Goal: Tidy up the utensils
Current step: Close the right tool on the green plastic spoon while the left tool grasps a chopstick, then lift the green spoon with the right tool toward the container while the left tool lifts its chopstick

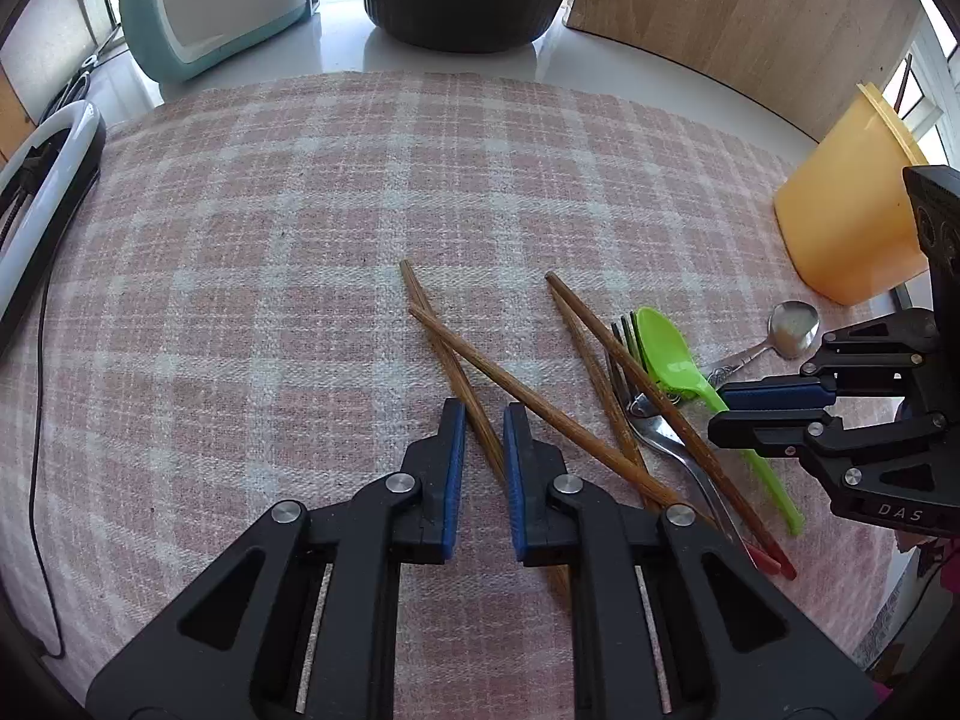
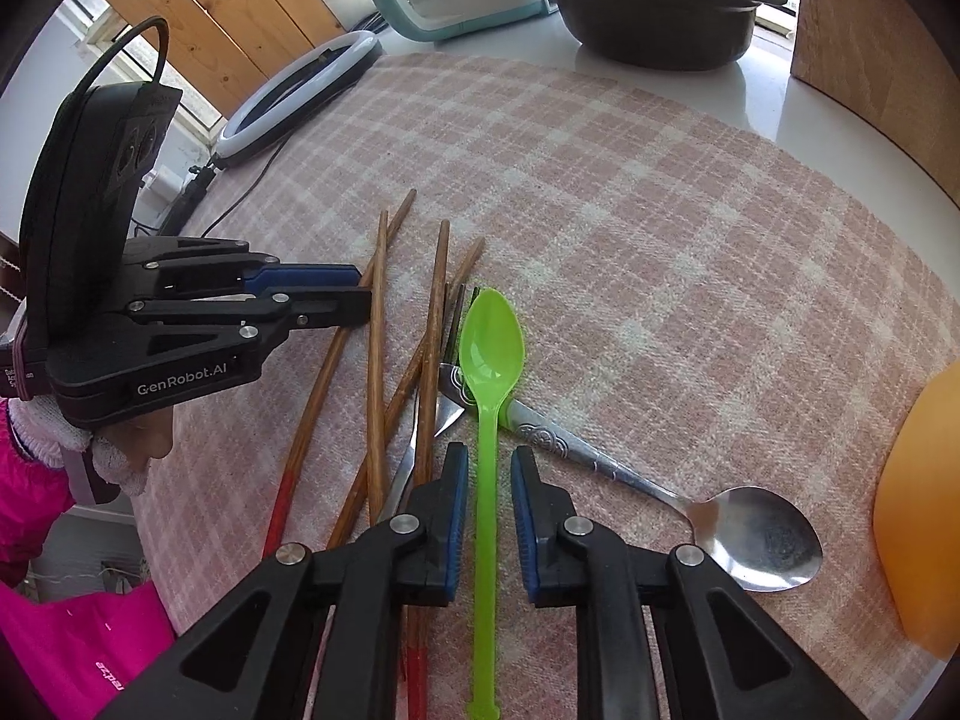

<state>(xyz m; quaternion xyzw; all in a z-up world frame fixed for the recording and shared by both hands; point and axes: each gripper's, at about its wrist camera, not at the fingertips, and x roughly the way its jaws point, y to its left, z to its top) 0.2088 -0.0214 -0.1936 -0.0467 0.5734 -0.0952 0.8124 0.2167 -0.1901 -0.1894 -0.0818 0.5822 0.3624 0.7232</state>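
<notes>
On the pink plaid cloth (image 1: 300, 240) lay brown, red-tipped chopsticks (image 1: 480, 360), one pinched in the left gripper (image 1: 483, 420) jaws, while the right gripper (image 2: 489, 468) jaws nipped the green spoon (image 2: 491, 348).

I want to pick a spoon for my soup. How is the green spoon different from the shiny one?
The green spoon looks like bright plastic; the metal spoon is silvery with a patterned handle. The green spoon has a thin straight handle and narrower bowl; the metal spoon's bowl looks wider. The green spoon's handle runs between the right gripper pads; the metal spoon lies off to the side. Both lie bowl-up on the checked cloth.
</notes>
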